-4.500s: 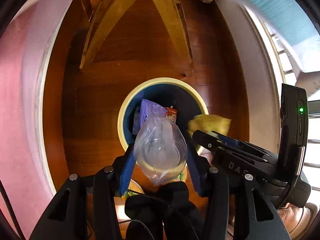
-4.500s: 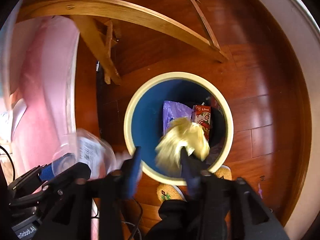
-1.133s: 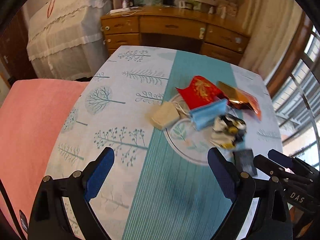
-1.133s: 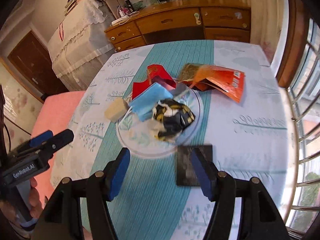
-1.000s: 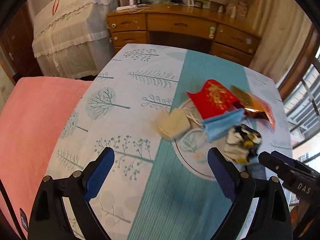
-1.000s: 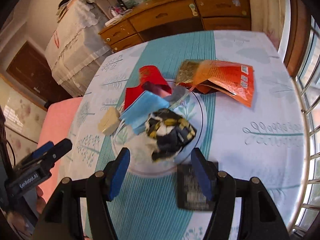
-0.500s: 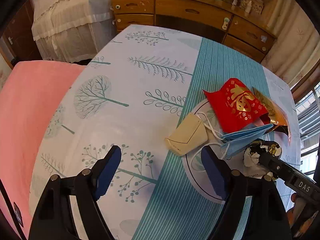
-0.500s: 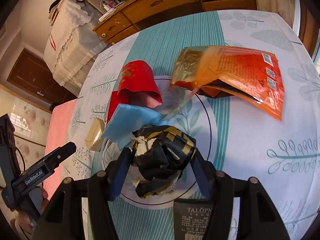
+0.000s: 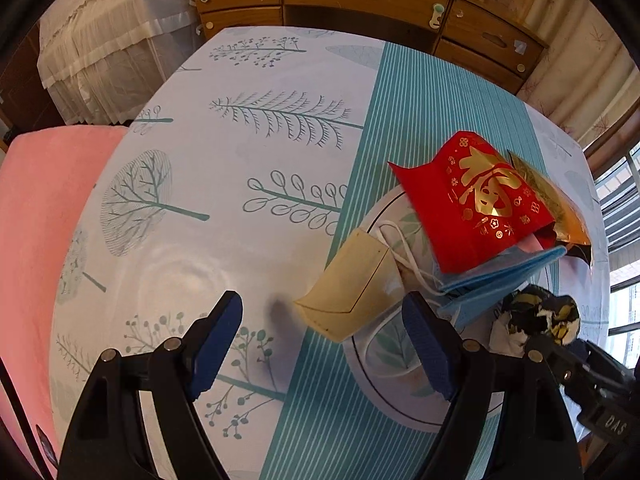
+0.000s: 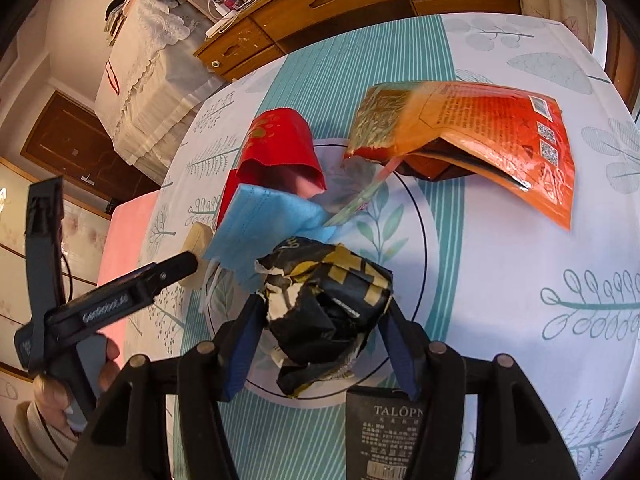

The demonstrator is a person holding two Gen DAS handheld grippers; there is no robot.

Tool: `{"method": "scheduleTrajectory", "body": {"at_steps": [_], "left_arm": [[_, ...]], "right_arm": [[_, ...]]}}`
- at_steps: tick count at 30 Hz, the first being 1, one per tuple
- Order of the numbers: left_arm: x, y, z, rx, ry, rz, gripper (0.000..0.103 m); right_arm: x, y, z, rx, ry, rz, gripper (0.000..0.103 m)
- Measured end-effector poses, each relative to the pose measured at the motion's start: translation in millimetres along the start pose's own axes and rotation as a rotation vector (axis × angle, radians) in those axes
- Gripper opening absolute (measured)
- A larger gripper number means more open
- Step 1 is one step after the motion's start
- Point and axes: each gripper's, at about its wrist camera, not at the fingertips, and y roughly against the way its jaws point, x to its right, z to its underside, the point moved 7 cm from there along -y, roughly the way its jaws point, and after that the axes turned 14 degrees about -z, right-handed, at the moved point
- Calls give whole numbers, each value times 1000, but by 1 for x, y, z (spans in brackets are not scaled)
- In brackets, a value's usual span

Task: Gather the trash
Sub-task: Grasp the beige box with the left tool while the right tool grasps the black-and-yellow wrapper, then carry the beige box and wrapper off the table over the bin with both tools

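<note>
While the right gripper (image 10: pixel 320 336) clamps its blue pads against both sides of a crumpled black-and-yellow wrapper (image 10: pixel 324 300), that wrapper sits on the circle-printed centre of the tree-patterned tablecloth (image 10: pixel 500 248). Jaws of the left gripper (image 9: pixel 324 344) stand spread and empty, the beige folded face mask (image 9: pixel 352 292) lying just ahead between them. Beside it lie a blue pleated face mask (image 9: pixel 500 284), a red gold-printed envelope (image 9: pixel 472 200) and an orange foil pouch (image 10: pixel 492 128).

Crumpled black-yellow wrapper (image 10: pixel 326 304) between jaws; beige mask (image 9: pixel 352 286) flat.
</note>
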Motion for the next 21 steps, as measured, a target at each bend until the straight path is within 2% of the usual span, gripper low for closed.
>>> {"method": "scheduleTrajectory", "body": {"at_steps": [7, 9, 11, 15, 21], "left_arm": [[13, -16, -5, -26, 0, 12, 81], [14, -21, -6, -35, 2, 13, 75], [18, -24, -6, -31, -7, 12, 63], [19, -23, -5, -26, -2, 10, 62], [0, -13, 9, -26, 57, 23, 62]], "right_arm": [[-2, -1, -1, 0, 7, 1, 58], [-1, -1, -1, 1, 6, 1, 57], [-1, 0, 0, 1, 9, 1, 57], [-4, 3, 2, 3, 33, 4, 54], [-15, 16, 7, 40, 64, 2, 53]]}}
